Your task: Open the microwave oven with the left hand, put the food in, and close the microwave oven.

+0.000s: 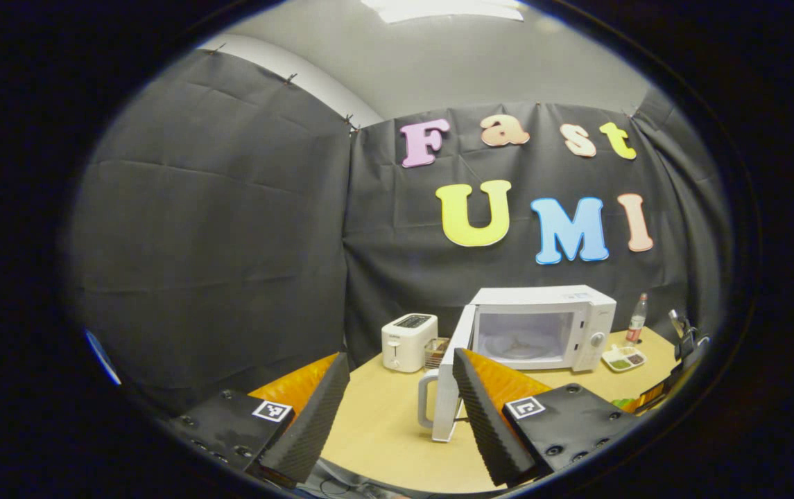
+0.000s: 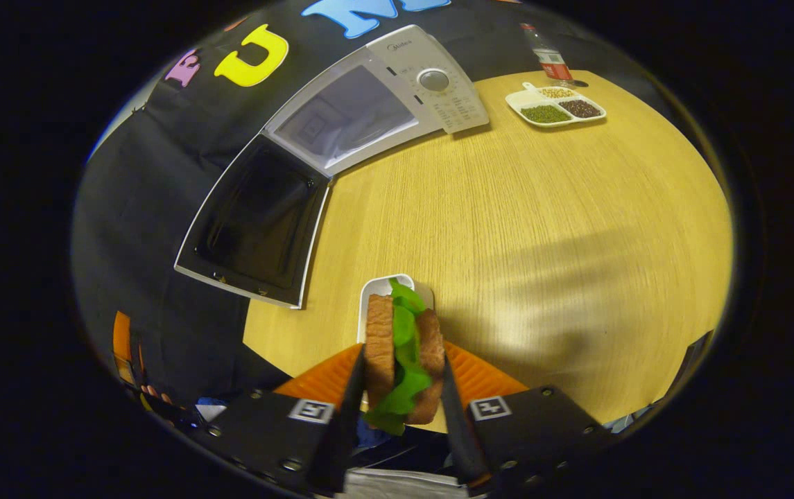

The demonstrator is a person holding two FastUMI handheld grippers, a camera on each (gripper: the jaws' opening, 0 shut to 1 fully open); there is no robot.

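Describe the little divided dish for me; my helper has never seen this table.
Start at the white microwave on the wooden table. Just past its dial side, beside a bottle, lies a white dish. Unlike anything nearby, it has three compartments holding green, dark and pale grains.

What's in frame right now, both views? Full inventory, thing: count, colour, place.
microwave: 1, white, back of table, cavity exposed
microwave door: 1, white frame with dark window, swung open
sandwich: 1, brown bread with green lettuce, held upright above the table
small tray: 1, white, on the table just beyond the sandwich
table: 1, light wood
toaster: 1, white, left of the microwave
divided dish: 1, white, green, dark and pale contents, right of the microwave
bottle: 1, clear with red label, behind the dish
left gripper: 1, black and orange, jaws apart, holding nothing
right gripper: 1, black and orange, jaws clamped on the sandwich
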